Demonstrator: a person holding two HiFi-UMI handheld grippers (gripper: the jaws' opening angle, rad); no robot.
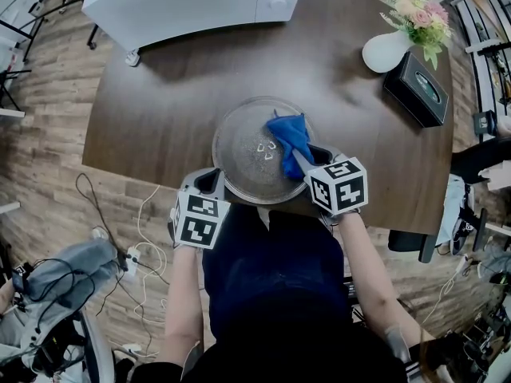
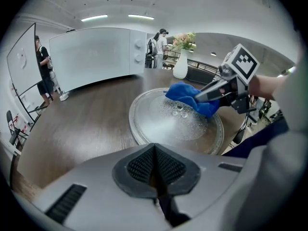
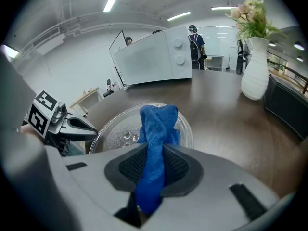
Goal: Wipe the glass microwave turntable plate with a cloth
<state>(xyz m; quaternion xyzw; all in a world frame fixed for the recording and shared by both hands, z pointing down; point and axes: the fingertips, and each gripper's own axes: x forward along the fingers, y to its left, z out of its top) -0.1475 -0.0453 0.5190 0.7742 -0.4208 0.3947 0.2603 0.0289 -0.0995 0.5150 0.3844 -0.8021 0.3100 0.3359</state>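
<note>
The round glass turntable plate [image 1: 249, 154] lies on the dark wooden table near its front edge. A blue cloth [image 1: 289, 134] rests on the plate's right half, and my right gripper [image 1: 310, 159] is shut on the cloth's near end. In the right gripper view the cloth [image 3: 156, 124] rises between the pads and drapes onto the plate [image 3: 115, 131]. My left gripper [image 1: 211, 180] sits at the plate's near-left rim, shut with nothing between its pads. In the left gripper view the plate [image 2: 159, 124] lies just beyond the left gripper [image 2: 155, 150], apart from it, with the cloth [image 2: 185, 93] on its far side.
A white microwave [image 1: 192, 2] stands at the table's back. A white vase of flowers [image 1: 387, 50] and a black box [image 1: 417, 88] sit at the right. Cables [image 1: 140, 230] lie on the floor at the left. People stand in the background.
</note>
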